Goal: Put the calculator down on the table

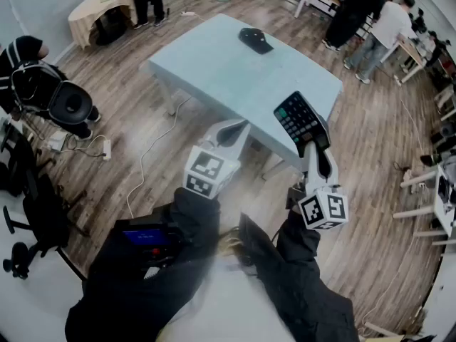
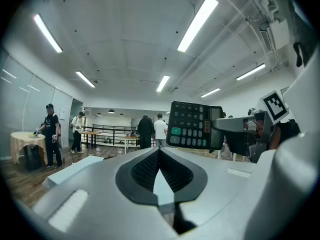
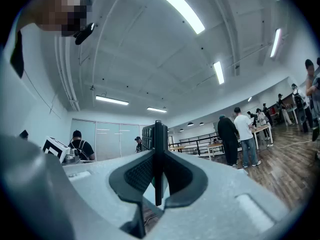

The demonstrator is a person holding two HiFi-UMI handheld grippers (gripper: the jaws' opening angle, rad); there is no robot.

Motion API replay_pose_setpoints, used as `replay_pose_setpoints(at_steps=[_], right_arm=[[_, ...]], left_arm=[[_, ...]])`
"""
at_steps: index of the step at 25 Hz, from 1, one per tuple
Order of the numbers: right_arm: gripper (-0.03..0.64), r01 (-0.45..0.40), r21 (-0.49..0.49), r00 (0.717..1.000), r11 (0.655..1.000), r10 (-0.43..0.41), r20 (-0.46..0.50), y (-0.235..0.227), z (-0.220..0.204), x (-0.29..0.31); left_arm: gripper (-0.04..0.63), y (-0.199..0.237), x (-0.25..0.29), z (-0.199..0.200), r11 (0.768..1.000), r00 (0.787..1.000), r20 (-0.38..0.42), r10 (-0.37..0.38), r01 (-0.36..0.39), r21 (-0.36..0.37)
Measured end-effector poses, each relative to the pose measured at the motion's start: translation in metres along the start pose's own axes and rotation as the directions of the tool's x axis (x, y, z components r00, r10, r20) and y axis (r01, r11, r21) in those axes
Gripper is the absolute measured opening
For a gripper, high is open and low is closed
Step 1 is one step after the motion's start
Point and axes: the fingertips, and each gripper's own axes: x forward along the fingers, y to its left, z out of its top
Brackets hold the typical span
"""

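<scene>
A black calculator (image 1: 299,118) with a green key is held up in the air over the near right edge of the pale blue table (image 1: 228,70). My right gripper (image 1: 313,147) is shut on its lower end. In the right gripper view the calculator (image 3: 158,134) stands edge-on between the pads of the right gripper (image 3: 158,174). To its left, my left gripper (image 1: 239,125) is shut and holds nothing. From the left gripper view, its jaws (image 2: 160,153) meet at the tips, and the calculator (image 2: 192,125) shows its keys beyond them.
A flat black object (image 1: 255,40) lies on the table's far side. A cable (image 1: 153,148) runs over the wooden floor to a power strip (image 1: 107,148). Black chairs (image 1: 57,98) stand at the left. People (image 1: 385,20) stand by desks at the back right.
</scene>
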Motion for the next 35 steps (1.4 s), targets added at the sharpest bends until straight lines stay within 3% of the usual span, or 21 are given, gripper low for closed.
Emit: replay_pose_setpoints(at_steps=[3, 5, 23, 35], right_arm=[[0.046, -0.099, 0.019, 0.995, 0.995, 0.099, -0.007, -0.007, 0.001, 0.027], [0.046, -0.117, 0.019, 0.993, 0.993, 0.117, -0.010, -0.023, 0.002, 0.032], [0.047, -0.066, 0.016, 0.998, 0.998, 0.066, 0.003, -0.060, 0.001, -0.008], [0.046, -0.031, 0.043, 0.999, 0.999, 0.032, -0.029, -0.092, -0.023, -0.059]], left_arm=[[-0.003, 0.012, 0.007, 0.008, 0.994, 0.995, 0.000, 0.104, -0.104, -0.013], [-0.003, 0.006, 0.022, 0.009, 0.993, 0.993, -0.001, 0.119, -0.119, -0.016], [-0.003, -0.052, 0.060, -0.002, 1.000, 1.000, -0.012, 0.019, -0.020, -0.024], [-0.003, -0.099, 0.066, -0.039, 0.999, 0.998, -0.063, 0.005, -0.008, -0.045]])
